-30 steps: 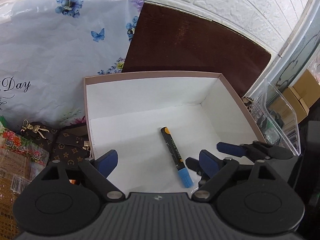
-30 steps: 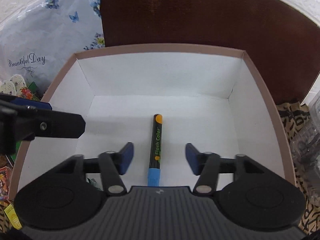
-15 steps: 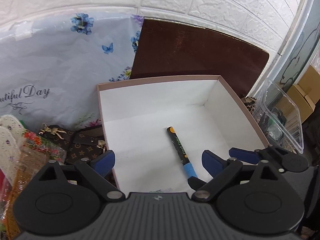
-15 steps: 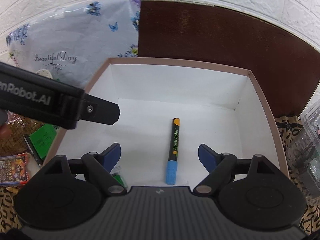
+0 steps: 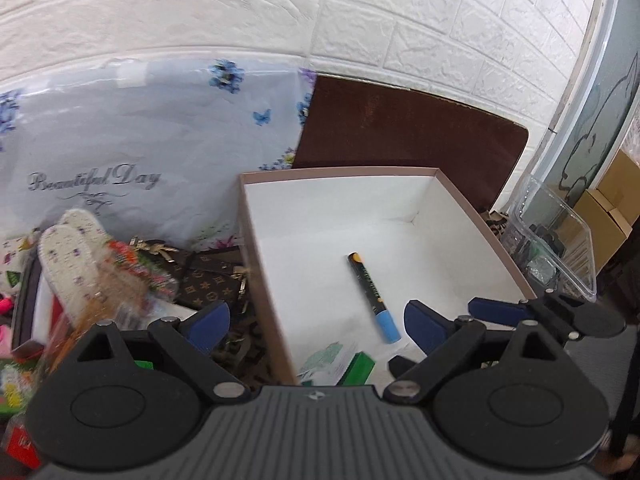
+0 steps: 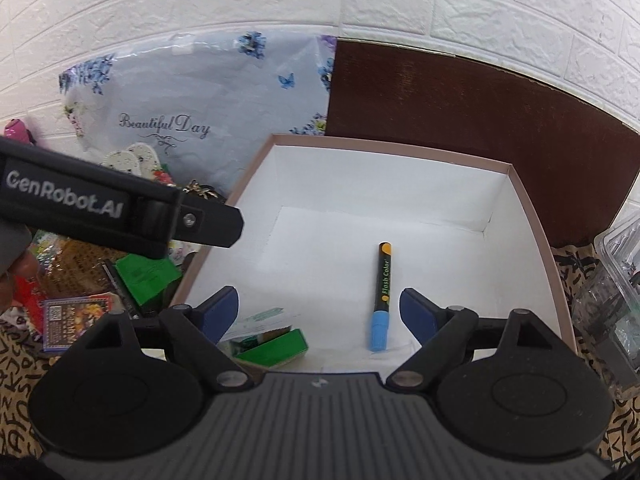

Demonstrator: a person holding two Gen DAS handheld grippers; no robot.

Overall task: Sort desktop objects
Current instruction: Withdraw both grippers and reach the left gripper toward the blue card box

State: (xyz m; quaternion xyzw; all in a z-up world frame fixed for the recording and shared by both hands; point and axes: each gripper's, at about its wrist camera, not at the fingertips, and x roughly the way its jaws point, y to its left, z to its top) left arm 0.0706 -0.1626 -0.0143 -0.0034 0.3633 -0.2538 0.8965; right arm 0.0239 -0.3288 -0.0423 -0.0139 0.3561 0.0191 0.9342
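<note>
A black marker with a blue cap [image 5: 373,296] [image 6: 383,294] lies on the floor of a white box with a pink-brown rim [image 5: 340,171] [image 6: 392,145]. A small green box [image 6: 276,347] [image 5: 358,367] lies in the box's near left corner beside a pale card. My left gripper [image 5: 316,324] is open and empty above the box's near left rim; its side shows in the right wrist view [image 6: 192,220]. My right gripper [image 6: 320,312] is open and empty above the box's near edge; it shows in the left wrist view [image 5: 516,312].
Left of the box lie a brown monogram pouch [image 5: 208,284], white slippers [image 5: 76,256], snack packets [image 6: 76,316] and a green packet [image 6: 146,276]. A floral bag [image 5: 140,152] and a brown board [image 5: 412,128] lean on the brick wall. A clear plastic bin [image 5: 560,240] stands right.
Both grippers have pulled back and up from the box, so more of the wall and the left clutter shows. The marker lies where it was. The green box has come into view.
</note>
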